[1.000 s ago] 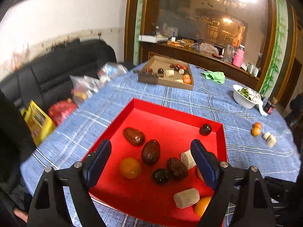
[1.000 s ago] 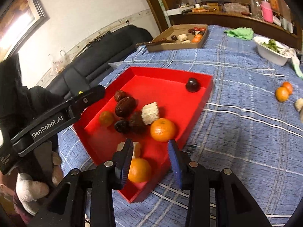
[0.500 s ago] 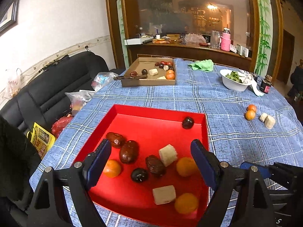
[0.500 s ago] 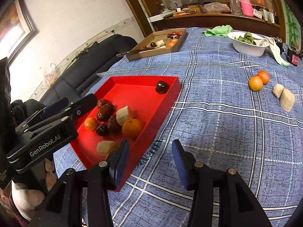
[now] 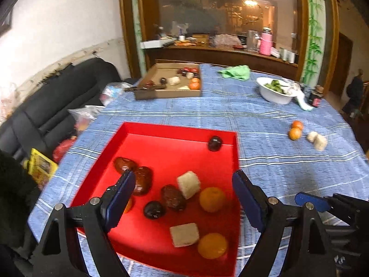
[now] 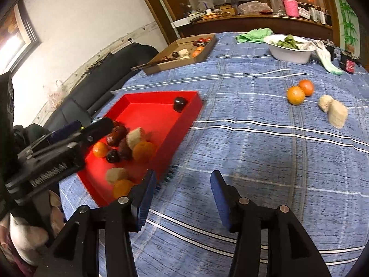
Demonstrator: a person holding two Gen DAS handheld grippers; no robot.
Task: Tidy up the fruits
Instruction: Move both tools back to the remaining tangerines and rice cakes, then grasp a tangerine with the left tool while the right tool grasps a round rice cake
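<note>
A red tray [image 5: 161, 133] [image 6: 147, 99] on the blue plaid tablecloth holds several fruits: oranges [image 5: 212, 199], dark red dates [image 5: 143, 180], dark plums [image 5: 215, 143] and pale cut chunks [image 5: 188, 184]. My left gripper [image 5: 183, 198] is open and empty above the tray's near half. My right gripper [image 6: 182, 194] is open and empty over bare cloth to the right of the tray. Two oranges [image 6: 296, 95] [image 5: 294, 133] and two pale chunks [image 6: 334, 110] [image 5: 319, 139] lie loose on the cloth at the right.
A cardboard box [image 5: 168, 92] [image 6: 180, 60] with more fruit sits at the far side. A white bowl of greens [image 5: 275, 92] [image 6: 290, 48], a green cloth [image 5: 237, 72] and small bottles [image 5: 314, 97] stand far right. A black sofa [image 5: 46, 110] borders the table's left.
My right gripper has moved right, off the tray and out over the cloth, toward the loose oranges. My left gripper has stayed open above the tray, its view swinging slightly.
</note>
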